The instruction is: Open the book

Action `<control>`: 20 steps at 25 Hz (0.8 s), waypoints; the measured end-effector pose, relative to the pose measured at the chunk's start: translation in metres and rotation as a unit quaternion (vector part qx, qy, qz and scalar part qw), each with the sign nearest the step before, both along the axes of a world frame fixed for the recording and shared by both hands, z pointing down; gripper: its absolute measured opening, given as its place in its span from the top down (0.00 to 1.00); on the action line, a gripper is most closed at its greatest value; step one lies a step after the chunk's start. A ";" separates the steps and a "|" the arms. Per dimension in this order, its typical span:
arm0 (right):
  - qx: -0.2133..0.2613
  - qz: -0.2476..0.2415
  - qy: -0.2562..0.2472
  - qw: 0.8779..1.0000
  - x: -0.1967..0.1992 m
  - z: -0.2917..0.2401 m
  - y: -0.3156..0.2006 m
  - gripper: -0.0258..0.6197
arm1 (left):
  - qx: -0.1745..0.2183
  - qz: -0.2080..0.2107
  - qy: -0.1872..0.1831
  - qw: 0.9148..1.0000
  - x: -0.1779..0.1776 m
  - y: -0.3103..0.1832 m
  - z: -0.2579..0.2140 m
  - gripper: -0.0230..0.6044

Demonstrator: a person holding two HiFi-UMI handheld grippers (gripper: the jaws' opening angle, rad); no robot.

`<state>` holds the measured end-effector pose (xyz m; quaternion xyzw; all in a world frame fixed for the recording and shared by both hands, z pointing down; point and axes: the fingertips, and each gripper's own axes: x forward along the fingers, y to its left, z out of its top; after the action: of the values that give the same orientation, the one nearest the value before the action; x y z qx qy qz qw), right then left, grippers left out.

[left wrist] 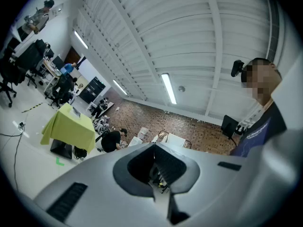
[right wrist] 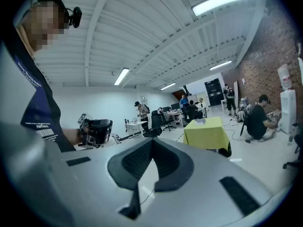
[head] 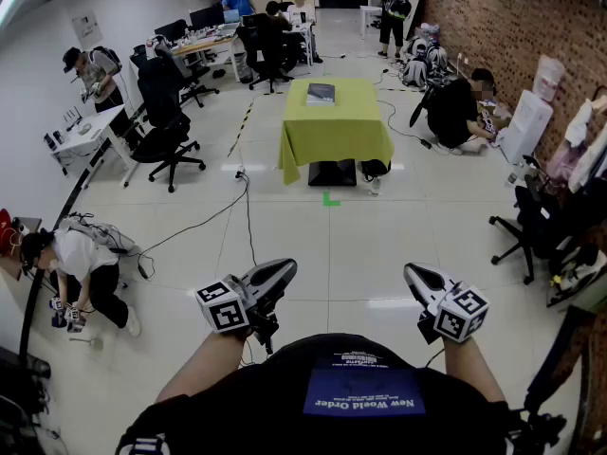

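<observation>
A dark closed book [head: 321, 93] lies on the far part of a table under a yellow-green cloth [head: 334, 126], well ahead of me across the floor. My left gripper [head: 281, 271] and right gripper [head: 414, 275] are held close to my chest, far short of the table, both shut with nothing between the jaws. The left gripper view has the clothed table [left wrist: 71, 125] small at the left, past its shut jaws. The right gripper view shows the same table [right wrist: 207, 131] with the book [right wrist: 199, 121] on it, and the left gripper [right wrist: 97, 131] beside me.
A green tape mark [head: 329, 199] lies on the floor before the table. Cables [head: 248, 218] trail over the tiles. Office chairs [head: 166, 140] and desks stand at the left, a brick wall [head: 503, 17] at the right. A person crouches at the left [head: 81, 273], another sits right of the table [head: 455, 112].
</observation>
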<state>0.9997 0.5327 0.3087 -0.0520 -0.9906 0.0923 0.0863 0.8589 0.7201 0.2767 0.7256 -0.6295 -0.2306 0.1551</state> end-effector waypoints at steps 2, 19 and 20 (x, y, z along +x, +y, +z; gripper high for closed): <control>0.005 -0.005 0.000 1.000 0.010 0.001 -0.011 0.98 | -0.001 -0.004 0.002 1.000 0.008 -0.013 0.001 0.95; 0.008 -0.049 0.013 0.999 -0.035 0.015 -0.051 0.98 | -0.012 -0.021 0.024 0.999 -0.015 -0.058 0.015 0.95; 0.012 -0.051 0.015 0.999 -0.046 0.014 -0.048 0.98 | -0.009 -0.021 0.026 0.999 -0.026 -0.056 0.017 0.95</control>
<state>0.9534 0.4845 0.3231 -0.0996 -0.9863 0.0766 0.1067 0.8325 0.6642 0.2938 0.7048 -0.6423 -0.2464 0.1732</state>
